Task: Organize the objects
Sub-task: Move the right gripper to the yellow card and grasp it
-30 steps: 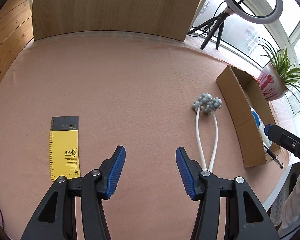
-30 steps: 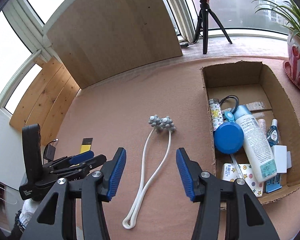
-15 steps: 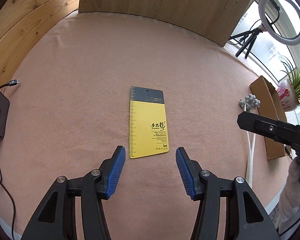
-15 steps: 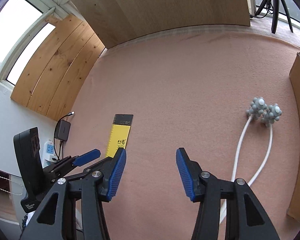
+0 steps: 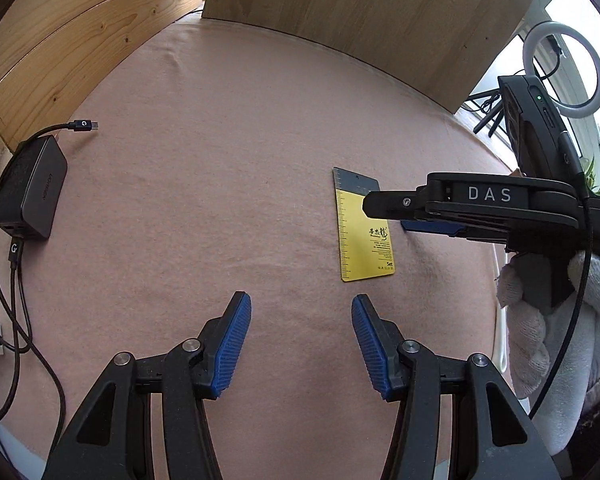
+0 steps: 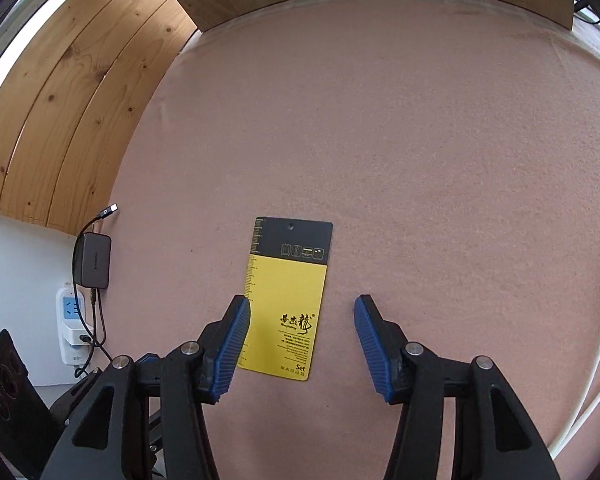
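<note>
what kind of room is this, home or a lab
Probably a home sunroom or balcony set up for recording: a pink cloth-covered table, wood-panelled wall, a ring light by big windows, and a charger.

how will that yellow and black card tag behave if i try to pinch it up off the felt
The yellow card tag lies flat on the pink felt, so its edges probably offer little to pinch. It looks thin and light, likely to flex or slide when nudged.

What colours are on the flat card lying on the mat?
Yellow card with a dark grey top band; clearest from the right wrist.
</note>
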A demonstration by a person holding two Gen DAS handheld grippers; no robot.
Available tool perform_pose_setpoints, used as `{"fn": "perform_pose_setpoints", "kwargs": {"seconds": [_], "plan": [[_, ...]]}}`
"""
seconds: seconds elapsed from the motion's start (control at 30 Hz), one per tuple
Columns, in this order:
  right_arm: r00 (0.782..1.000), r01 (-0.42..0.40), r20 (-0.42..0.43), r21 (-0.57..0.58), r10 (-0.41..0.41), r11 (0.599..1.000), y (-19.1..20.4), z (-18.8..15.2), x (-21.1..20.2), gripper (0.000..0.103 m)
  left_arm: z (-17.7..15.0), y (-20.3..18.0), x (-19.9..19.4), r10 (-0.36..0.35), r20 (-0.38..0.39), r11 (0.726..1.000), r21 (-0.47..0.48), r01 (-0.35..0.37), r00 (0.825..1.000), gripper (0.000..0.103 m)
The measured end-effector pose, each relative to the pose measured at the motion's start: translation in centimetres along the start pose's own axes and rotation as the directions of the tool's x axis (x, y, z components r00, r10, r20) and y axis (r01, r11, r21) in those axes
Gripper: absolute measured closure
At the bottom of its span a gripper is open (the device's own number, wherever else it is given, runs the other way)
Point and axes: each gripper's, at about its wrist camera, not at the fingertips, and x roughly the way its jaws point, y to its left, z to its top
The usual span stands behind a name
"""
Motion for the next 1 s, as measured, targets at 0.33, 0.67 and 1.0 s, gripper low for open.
{"fn": "perform_pose_setpoints", "kwargs": {"seconds": [0.33,0.67,1.0], "plan": [[0.983,0.181,-0.022,-0.093,-0.184,0.979,4.5,0.1,2.1,0.043,0.4,3.2,-1.1,-0.022,0.004,1.0,-0.005,0.023,1.0,0.047],[0.952,0.302,0.026,-0.232,-0.305,0.925,6.0,-0.9,2.6,0.053,0.5,3.7,-0.7,-0.034,0.005,0.999,-0.021,0.034,0.999,0.047],[0.971,0.235,0.092,-0.184,-0.221,0.955,3.1,-2.5,-1.9,0.054,1.0,1.0,0.6,-0.019,-0.002,1.0,0.007,0.019,1.0,0.047]]}}
